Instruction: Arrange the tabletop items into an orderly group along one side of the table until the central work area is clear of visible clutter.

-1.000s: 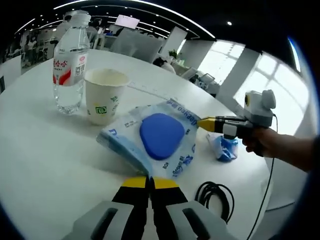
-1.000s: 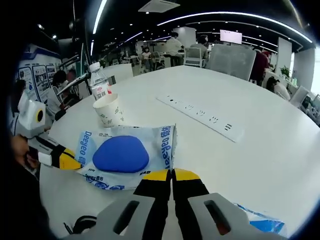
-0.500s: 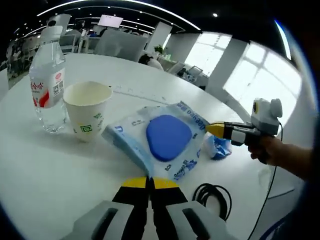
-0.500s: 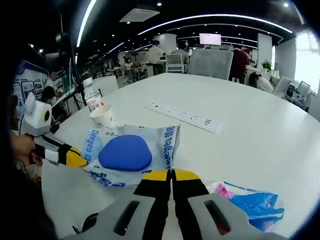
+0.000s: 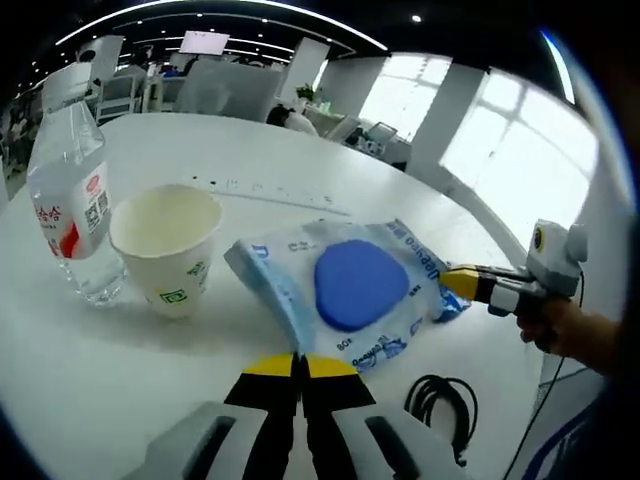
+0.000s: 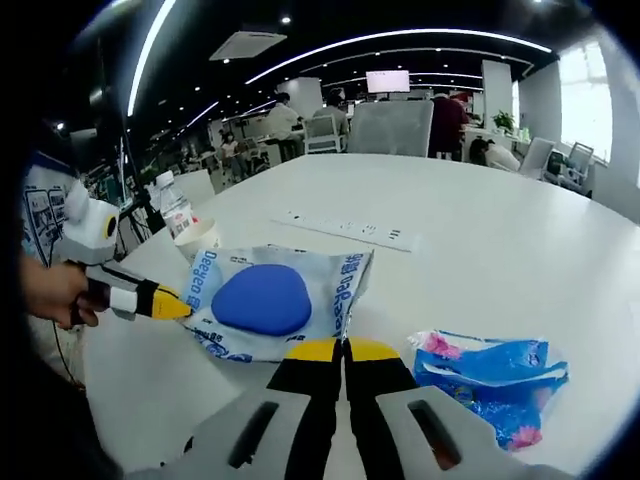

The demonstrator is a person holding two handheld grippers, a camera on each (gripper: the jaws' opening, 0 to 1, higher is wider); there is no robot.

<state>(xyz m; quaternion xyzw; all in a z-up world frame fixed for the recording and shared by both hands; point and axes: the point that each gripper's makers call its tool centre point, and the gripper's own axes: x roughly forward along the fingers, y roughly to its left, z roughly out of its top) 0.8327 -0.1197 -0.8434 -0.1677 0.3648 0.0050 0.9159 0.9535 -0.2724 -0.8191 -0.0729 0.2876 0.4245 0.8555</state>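
Both claws pressed together, empty — the left gripper (image 5: 300,366) and right gripper (image 6: 344,350) flank the wipes pack (image 5: 345,290), mid-table beside the paper cup (image 5: 168,247) and water bottle (image 5: 68,190). Gathering step, I'd say — next, nudge the pack toward the cup.

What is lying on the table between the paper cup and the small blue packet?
In the left gripper view, the wipes pack with its blue lid lies between the paper cup and the small blue packet.

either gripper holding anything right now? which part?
Nothing held. Left gripper and right gripper are both shut and empty, each short of the wipes pack.
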